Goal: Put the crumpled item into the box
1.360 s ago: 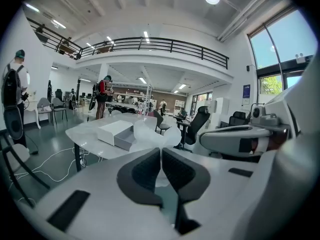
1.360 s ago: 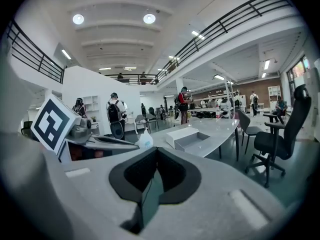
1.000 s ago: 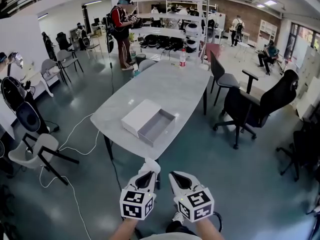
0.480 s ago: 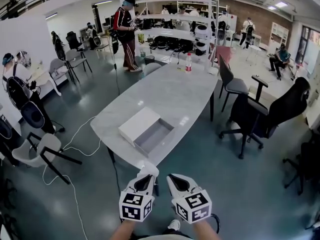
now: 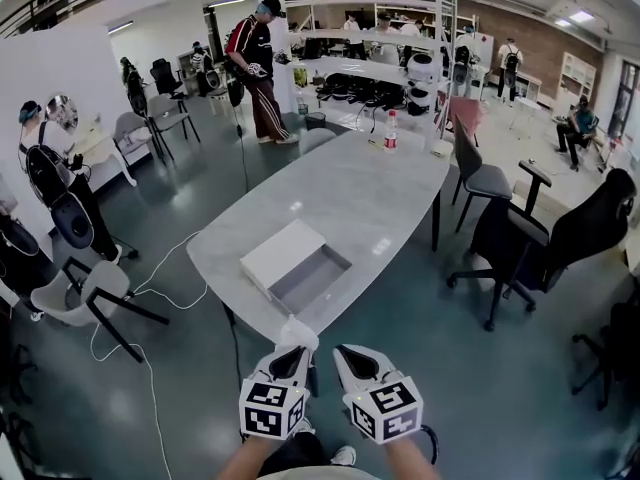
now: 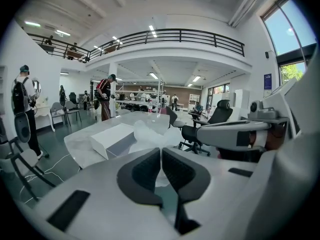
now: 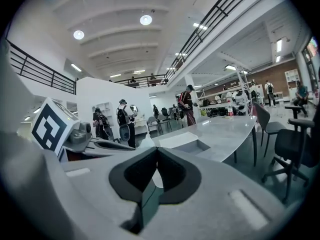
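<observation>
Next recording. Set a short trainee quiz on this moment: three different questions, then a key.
1. True or false: the crumpled white item lies inside the white rectangular box with the open grey tray.
2. Whose jaws are shut on that item? A) left gripper B) right gripper C) neither
3. Fill in: the box stands on the pale grey oval ___.
Key: 1 false; 2 A, the right gripper is shut and empty; 3 table.

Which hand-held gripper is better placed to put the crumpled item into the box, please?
Left. The left hand-held gripper has its jaws shut on the white crumpled item, and the open white rectangular box on the grey table lies ahead of it. The right hand-held gripper is shut and empty.
</observation>
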{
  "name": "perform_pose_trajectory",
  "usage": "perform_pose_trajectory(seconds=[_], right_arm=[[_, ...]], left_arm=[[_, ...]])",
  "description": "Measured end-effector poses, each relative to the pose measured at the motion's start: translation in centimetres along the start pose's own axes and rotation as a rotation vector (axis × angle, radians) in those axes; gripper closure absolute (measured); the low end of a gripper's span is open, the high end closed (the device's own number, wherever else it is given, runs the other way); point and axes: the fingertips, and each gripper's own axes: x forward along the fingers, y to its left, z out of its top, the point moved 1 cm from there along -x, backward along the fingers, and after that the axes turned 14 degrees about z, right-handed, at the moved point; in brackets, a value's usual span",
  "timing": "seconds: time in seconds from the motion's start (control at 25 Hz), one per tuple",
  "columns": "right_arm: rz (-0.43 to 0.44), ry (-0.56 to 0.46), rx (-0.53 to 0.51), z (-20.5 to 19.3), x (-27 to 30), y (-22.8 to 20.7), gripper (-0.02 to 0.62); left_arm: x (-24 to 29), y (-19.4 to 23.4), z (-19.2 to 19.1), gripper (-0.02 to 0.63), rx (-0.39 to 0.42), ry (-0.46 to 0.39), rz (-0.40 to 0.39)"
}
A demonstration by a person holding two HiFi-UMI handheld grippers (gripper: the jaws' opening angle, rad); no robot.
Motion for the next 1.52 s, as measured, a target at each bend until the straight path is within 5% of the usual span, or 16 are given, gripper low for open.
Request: perform_pose_trajectory(seconds=[0.84,1.52], right_arm=[[-0.012,0.052,-0.010,3.2,9.6,-8.2,0.591],[-0.141,0.105,0.006,5.8,17.0,-15.4,0.591]], left_arm=[[11.1,5.2,3.9,0.588,-0.039,0.022,-0.032],[20.9,8.5,5.7,0.588,-0.016,0.090,-0.166]])
